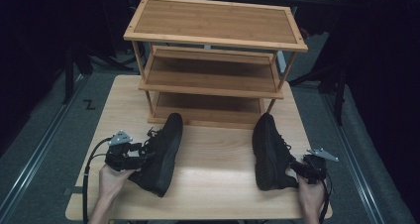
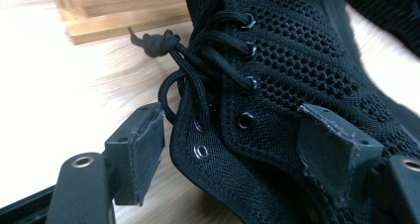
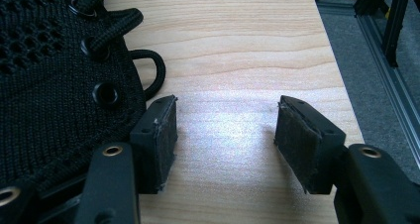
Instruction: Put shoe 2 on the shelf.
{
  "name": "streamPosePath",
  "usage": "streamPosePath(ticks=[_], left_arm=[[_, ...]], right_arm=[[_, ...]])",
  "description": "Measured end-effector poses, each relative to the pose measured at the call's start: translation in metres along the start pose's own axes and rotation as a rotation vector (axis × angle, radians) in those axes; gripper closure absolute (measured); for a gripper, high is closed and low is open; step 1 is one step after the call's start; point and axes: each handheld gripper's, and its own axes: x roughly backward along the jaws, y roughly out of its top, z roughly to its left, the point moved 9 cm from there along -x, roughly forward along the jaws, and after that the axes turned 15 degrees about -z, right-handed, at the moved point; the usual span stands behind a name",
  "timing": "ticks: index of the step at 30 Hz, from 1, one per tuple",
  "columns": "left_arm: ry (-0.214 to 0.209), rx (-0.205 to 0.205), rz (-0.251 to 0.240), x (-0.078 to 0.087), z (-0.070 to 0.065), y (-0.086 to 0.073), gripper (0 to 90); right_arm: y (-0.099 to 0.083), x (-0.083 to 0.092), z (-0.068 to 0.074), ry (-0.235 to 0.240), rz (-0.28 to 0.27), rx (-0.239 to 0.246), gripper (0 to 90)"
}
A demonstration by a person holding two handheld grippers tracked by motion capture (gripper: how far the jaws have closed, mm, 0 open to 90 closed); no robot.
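On the wooden worktop [image 1: 208, 154], in front of a 3-tier bamboo shoe rack [image 1: 213, 60], lie two black knit shoes. L tongs [image 2: 233, 154] straddle the collar of the left shoe [image 1: 161, 154], tilted on its side, but whether the pads press it can't be told. R tongs [image 3: 225, 140] gape, released, w/ bare wood between them, just beside the right shoe [image 1: 270, 152].
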Motion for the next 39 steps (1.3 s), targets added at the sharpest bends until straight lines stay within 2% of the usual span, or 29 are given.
streamPosePath(ticks=[3, 7, 12, 14, 19, 21, 22, 23, 25, 28, 32, 35, 36, 39], left_arm=[[-0.003, 0.007, -0.002, -0.003, -0.003, 0.002, 26.7], [-0.008, -0.008, -0.003, -0.005, -0.010, 0.007, 26.8], [-0.045, -0.011, 0.003, -0.016, -0.027, 0.015, 26.3], [-0.047, -0.012, 0.005, -0.018, -0.029, 0.016, 26.3], [-0.027, -0.050, 0.023, -0.029, -0.040, 0.019, 26.8], [-0.041, -0.051, 0.047, -0.037, -0.046, 0.016, 26.4], [-0.056, -0.065, 0.070, -0.047, -0.056, 0.011, 26.0], [-0.056, -0.065, 0.070, -0.047, -0.056, 0.011, 26.6], [-0.024, -0.116, 0.081, -0.057, -0.065, 0.009, 28.5], [-0.016, -0.125, 0.092, -0.061, -0.070, 0.006, 29.3], [-0.013, -0.110, 0.075, -0.060, -0.071, 0.006, 32.8], [-0.006, -0.099, 0.078, -0.060, -0.071, 0.005, 35.3], [0.004, -0.084, 0.076, -0.061, -0.071, 0.005, 36.0], [0.009, -0.080, 0.076, -0.061, -0.072, 0.004, 39.5]], right_arm=[[0.000, 0.000, 0.000, 0.000, 0.001, -0.004, 41.5], [0.000, 0.000, 0.000, 0.000, 0.001, -0.004, 41.5], [0.000, 0.000, 0.000, 0.001, 0.001, -0.005, 41.5], [0.000, 0.000, 0.000, 0.001, 0.001, -0.008, 41.4], [0.000, 0.000, 0.000, 0.002, 0.001, -0.005, 41.3], [0.000, 0.000, 0.000, 0.002, 0.001, -0.005, 41.2], [0.000, 0.000, 0.000, 0.002, 0.001, -0.006, 41.0], [0.000, 0.000, 0.000, 0.002, 0.001, -0.006, 41.0], [0.000, 0.000, 0.000, 0.003, 0.001, -0.007, 40.7], [0.000, 0.000, 0.000, 0.004, 0.001, -0.006, 40.8], [0.000, 0.000, 0.000, 0.004, 0.001, -0.006, 40.7], [0.000, 0.000, 0.000, 0.004, 0.001, -0.006, 40.8], [0.000, 0.000, 0.000, 0.003, 0.001, -0.004, 40.8], [0.000, 0.000, 0.000, 0.002, 0.001, -0.004, 40.7]])
